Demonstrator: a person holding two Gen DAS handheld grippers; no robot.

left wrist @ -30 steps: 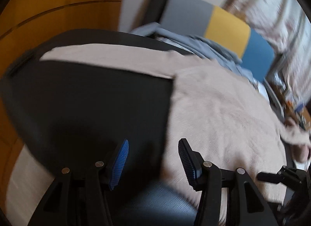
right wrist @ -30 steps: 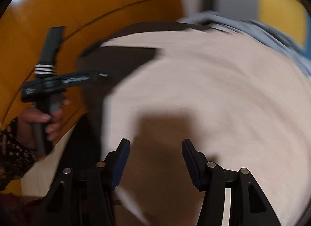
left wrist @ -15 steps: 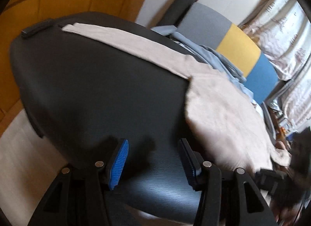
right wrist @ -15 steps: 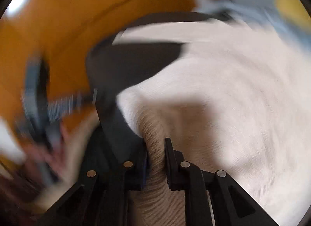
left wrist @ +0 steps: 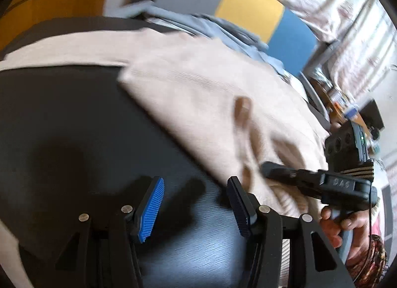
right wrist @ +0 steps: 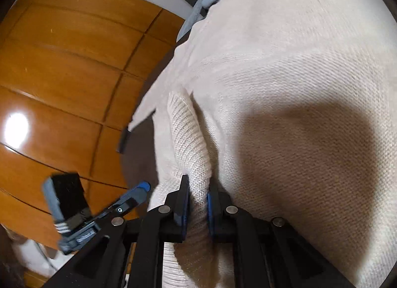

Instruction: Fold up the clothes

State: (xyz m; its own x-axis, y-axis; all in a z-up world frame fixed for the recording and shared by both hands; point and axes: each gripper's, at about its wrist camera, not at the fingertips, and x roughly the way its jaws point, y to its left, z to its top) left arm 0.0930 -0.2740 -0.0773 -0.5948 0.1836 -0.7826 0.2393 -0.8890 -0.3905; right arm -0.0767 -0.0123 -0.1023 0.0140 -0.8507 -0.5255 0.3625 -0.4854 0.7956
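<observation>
A cream knit sweater [left wrist: 198,84] lies spread over a black table [left wrist: 62,119], covering the table's far and right parts; one sleeve stretches away toward nine o'clock along the table's back edge.

The left gripper [left wrist: 196,201] hangs above the bare tabletop near six o'clock in its own view, its jaws wide apart with nothing between them. One finger has a blue ribbed pad [left wrist: 151,209]. The sweater's near edge lies just beyond its right finger.

The right gripper [right wrist: 197,203] has its jaws drawn narrow, pinching a raised ridge of ribbed sweater fabric [right wrist: 188,144] that runs up from between the fingers toward twelve o'clock. In the left view this gripper shows at four o'clock, held by the person's right hand [left wrist: 345,223], reaching onto the sweater's lower right part.

Behind the sweater, at twelve to one o'clock in the left view, a pale blue garment [left wrist: 223,30] is bunched against a cushion [left wrist: 250,2] of grey, yellow and blue panels. Orange wood panelling [right wrist: 62,69] fills the nine o'clock side of the right view.
</observation>
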